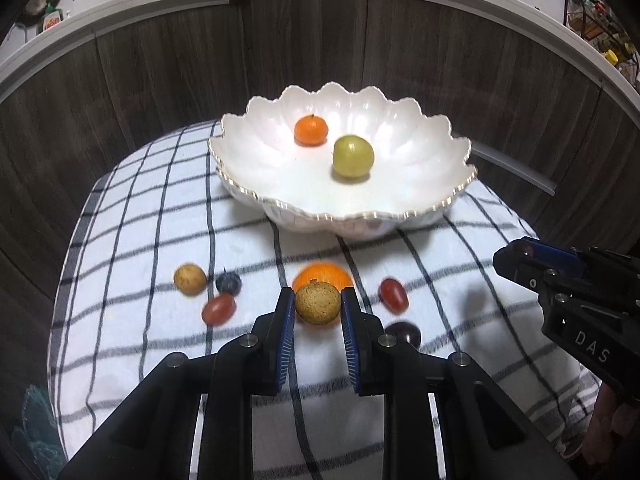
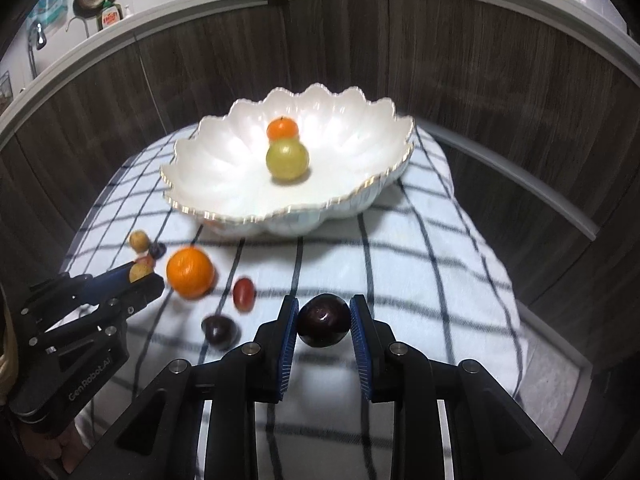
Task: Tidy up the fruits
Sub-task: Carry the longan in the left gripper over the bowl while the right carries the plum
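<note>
Checked cloth surface (image 1: pixel 160 216): white scalloped ceramic bowl (image 1: pixel 420 120) holds two fruits; left claw (image 1: pixel 317 306) pinches a speckled brown round fruit (image 1: pixel 318 303), right claw (image 2: pixel 324 322) pinches a dark purple plum (image 2: pixel 323 321); six lie loose.

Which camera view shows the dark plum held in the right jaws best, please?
The right wrist view: the dark plum sits centred and close between the right gripper pads, its whole face visible. In the left wrist view only the right gripper appears from the side, and a glimpse of the plum shows between its pads.
</note>
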